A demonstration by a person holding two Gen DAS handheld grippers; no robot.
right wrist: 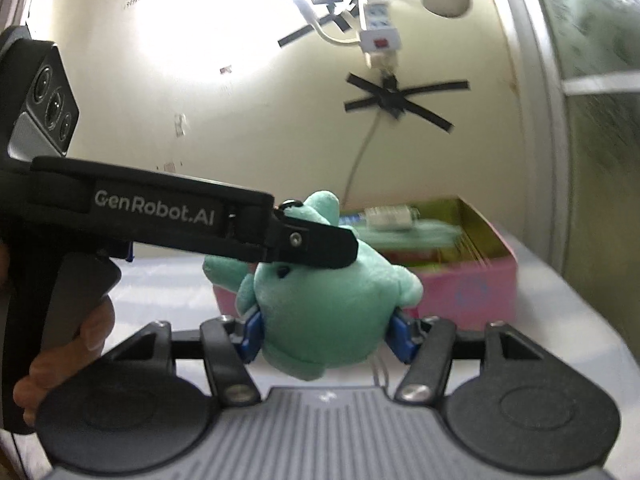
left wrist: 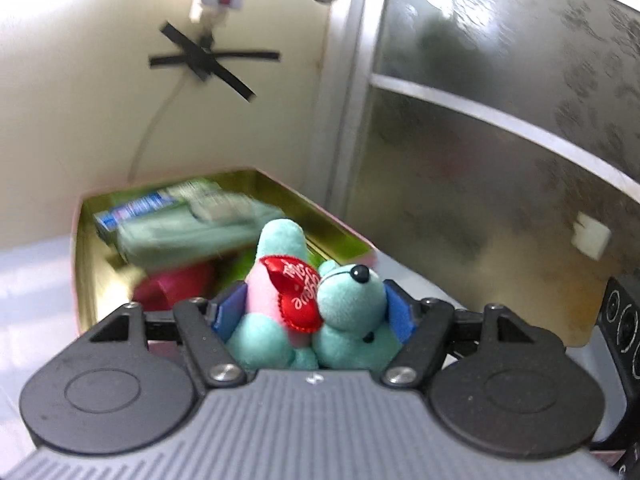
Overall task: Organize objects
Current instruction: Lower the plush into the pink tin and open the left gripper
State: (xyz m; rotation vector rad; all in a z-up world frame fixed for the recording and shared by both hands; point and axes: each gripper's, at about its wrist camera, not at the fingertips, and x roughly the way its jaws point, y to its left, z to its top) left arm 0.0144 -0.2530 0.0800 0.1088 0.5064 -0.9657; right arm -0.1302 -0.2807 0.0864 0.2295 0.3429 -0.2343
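A teal plush bear [left wrist: 344, 304] with a pink belly and a red heart is held between the blue pads of my left gripper [left wrist: 314, 308], which is shut on it just before the pink box [left wrist: 80, 264]. In the right wrist view the same bear [right wrist: 328, 304] sits between the blue pads of my right gripper [right wrist: 326, 330], which also closes on it. The left gripper's black body [right wrist: 160, 212] reaches in from the left, with one finger [right wrist: 316, 242] lying over the bear's head. The pink box [right wrist: 472, 284] stands behind the bear, open, with a gold lining.
The box holds a green packet [left wrist: 192, 224], a blue-and-white tube and a red item [left wrist: 176, 284]. A white table [right wrist: 560, 304] carries it. A cream wall with black tape crosses [left wrist: 208, 62], a power strip and a frosted door [left wrist: 500, 100] stand behind.
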